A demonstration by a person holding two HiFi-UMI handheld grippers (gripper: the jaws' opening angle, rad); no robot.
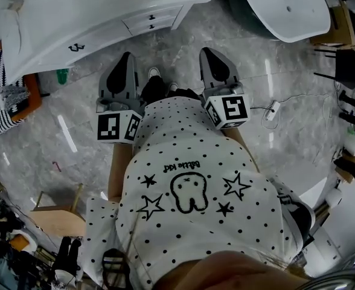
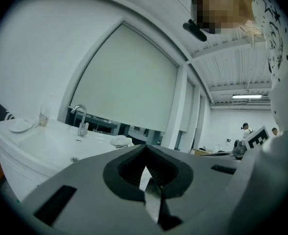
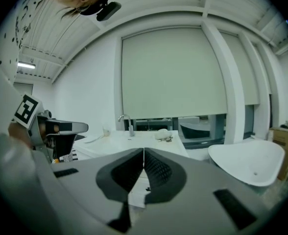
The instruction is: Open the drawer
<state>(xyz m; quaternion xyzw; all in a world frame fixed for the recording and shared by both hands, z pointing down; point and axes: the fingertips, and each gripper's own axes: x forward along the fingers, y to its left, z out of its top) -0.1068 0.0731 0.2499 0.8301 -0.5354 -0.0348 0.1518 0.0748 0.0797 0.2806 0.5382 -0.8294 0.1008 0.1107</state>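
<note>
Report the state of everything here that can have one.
Vanity drawers: closed.
Left gripper: jaws shut, nothing between them.
Right gripper: jaws shut, nothing between them.
Window blind: lowered most of the way.

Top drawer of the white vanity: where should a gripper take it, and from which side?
By the small dark handle at the middle of the drawer front, coming straight at that face. The front is otherwise flat and flush, so likely only the handle gives jaws a hold.
</note>
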